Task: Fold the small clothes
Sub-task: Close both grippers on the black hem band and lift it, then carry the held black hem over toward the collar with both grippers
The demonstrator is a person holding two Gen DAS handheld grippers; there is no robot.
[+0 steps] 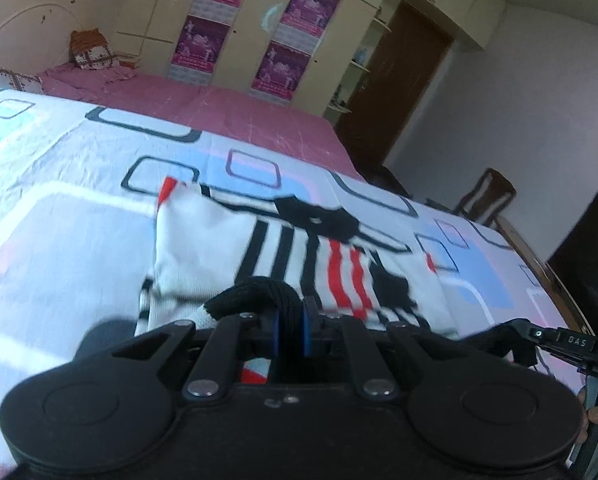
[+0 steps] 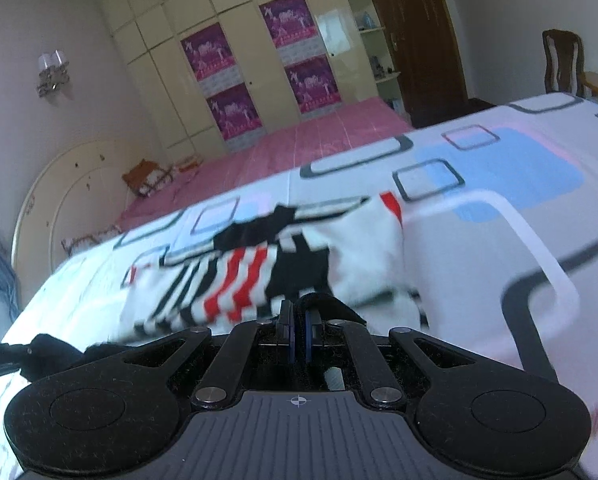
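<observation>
A small white garment with black and red stripes and black trim hangs stretched over the patterned bedsheet. My left gripper is shut on its black hem at one corner. My right gripper is shut on the black hem at the other corner; the garment spreads away from it. The right gripper also shows at the right edge of the left wrist view. The left gripper shows at the left edge of the right wrist view.
The bed carries a white sheet with blue and black squares and a pink sheet behind. A cream wardrobe with purple posters stands beyond. A brown door, a wooden chair and a headboard are around.
</observation>
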